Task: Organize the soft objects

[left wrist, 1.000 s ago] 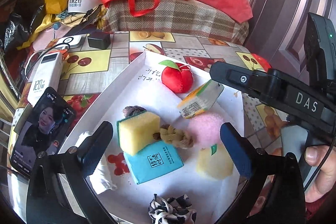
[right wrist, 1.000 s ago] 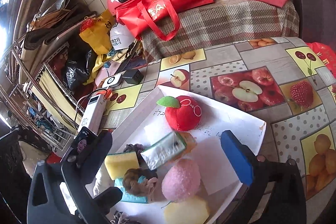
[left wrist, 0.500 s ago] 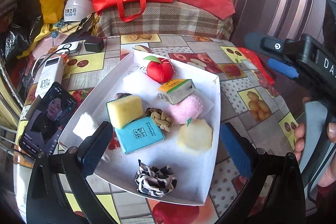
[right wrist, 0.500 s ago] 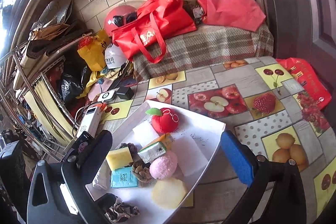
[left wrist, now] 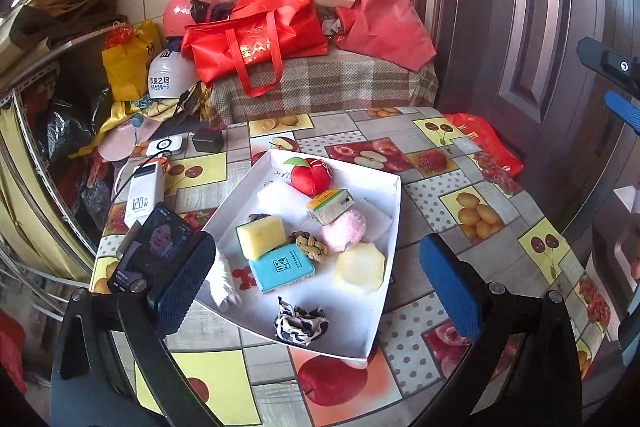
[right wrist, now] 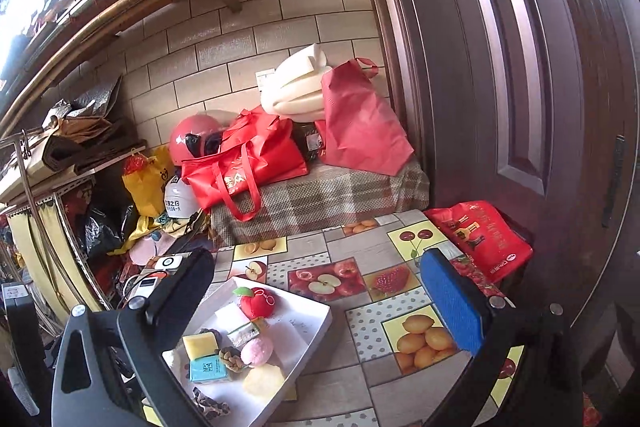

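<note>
The left gripper (left wrist: pixel 316 275) was held above the near edge of the counter (left wrist: pixel 472 203), pitched down toward the shallow white cardboard tray (left wrist: pixel 394 211); its jaws stood wide apart and held nothing. The right gripper (right wrist: pixel 316 303) was held higher and further back, aimed more level toward the far wall, with its jaws likewise spread and empty. Part of it showed at the far right edge of the left wrist view.

The tray lay on the fruit-patterned counter with its long axis running from the near right to the far left. Inside, the red stuffed apple with a green leaf (left wrist: pixel 310 175) sat at the far end. Nearer came a small green-and-yellow carton (left wrist: pixel 331 205), its long axis crosswise to the tray, touching the pink fluffy ball (left wrist: pixel 345 230). A yellow rectangular sponge (left wrist: pixel 261 237) lay to the left, overlapping the blue packet of tissues (left wrist: pixel 281 267). A brown braided knot (left wrist: pixel 309 245) sat between sponge and ball. A pale yellow octagonal sponge (left wrist: pixel 360 267) lay to the right, and a black-and-white scrunchie (left wrist: pixel 301 323) at the near end.

A smartphone with a lit screen (left wrist: pixel 150 251) and a white power bank (left wrist: pixel 144 193) lay left of the tray.
</note>
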Demonstrator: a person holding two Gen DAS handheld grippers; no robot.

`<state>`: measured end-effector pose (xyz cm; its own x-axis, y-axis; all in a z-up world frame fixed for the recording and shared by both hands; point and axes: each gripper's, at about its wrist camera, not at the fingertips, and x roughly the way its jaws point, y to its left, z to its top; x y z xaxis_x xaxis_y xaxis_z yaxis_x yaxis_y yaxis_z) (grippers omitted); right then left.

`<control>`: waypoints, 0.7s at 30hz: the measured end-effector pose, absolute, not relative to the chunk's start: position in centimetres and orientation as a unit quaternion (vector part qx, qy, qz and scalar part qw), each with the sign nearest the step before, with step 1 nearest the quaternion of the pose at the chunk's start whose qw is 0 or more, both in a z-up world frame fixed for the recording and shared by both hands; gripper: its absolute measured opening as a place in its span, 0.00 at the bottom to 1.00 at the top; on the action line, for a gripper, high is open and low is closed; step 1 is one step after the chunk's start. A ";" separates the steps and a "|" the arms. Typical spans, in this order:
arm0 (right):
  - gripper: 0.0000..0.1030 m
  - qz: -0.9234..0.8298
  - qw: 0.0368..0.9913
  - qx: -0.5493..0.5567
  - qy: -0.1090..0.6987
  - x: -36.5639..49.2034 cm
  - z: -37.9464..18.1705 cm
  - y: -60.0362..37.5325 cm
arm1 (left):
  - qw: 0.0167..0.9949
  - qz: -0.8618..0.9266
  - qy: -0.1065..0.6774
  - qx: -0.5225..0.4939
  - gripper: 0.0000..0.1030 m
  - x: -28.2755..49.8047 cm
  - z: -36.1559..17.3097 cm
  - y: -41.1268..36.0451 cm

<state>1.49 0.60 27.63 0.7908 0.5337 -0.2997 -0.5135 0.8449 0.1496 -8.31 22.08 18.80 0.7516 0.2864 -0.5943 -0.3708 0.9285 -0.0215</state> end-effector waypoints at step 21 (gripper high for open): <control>1.00 0.224 0.971 0.043 0.073 -5.6 30.7 -6.0 | 0.914 0.337 0.222 -0.046 1.00 -18.5 24.6 19.8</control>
<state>-5.57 -5.95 30.72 0.8890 0.4412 -0.1225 -0.4286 0.8960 0.1160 -18.52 19.76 24.65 0.6753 0.5946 -0.4363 -0.6358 0.7692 0.0642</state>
